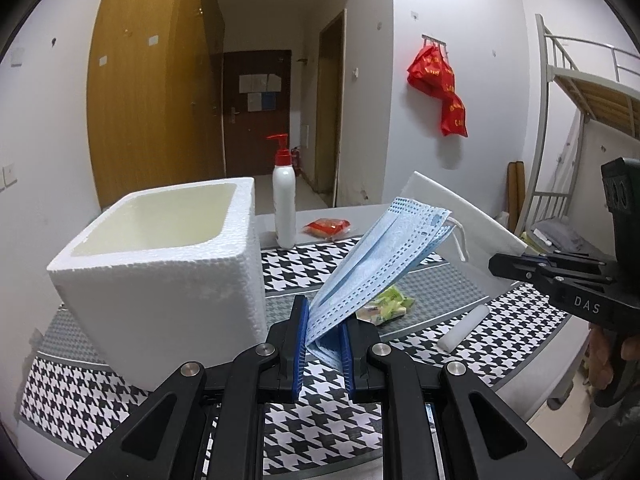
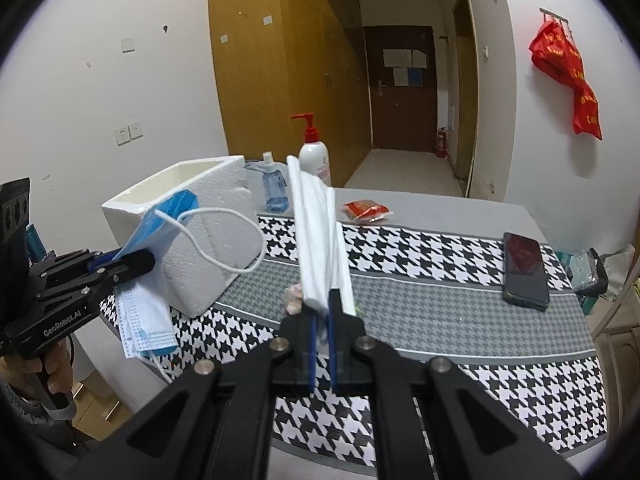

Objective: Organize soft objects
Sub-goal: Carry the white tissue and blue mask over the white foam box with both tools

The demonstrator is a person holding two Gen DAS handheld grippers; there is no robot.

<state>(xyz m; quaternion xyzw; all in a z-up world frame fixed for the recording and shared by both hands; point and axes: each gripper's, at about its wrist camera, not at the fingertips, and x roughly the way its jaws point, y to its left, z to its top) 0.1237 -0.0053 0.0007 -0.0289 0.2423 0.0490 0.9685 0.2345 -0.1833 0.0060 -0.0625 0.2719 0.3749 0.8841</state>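
Fingers of left gripper clamp stack of pale blue pleated face masks, held above houndstooth tablecloth beside white foam box; right gripper fingers pinch folded white tissue sheet upright, near black phone

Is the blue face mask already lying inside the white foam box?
No, the left gripper holds the blue face mask in the air beside the foam box.
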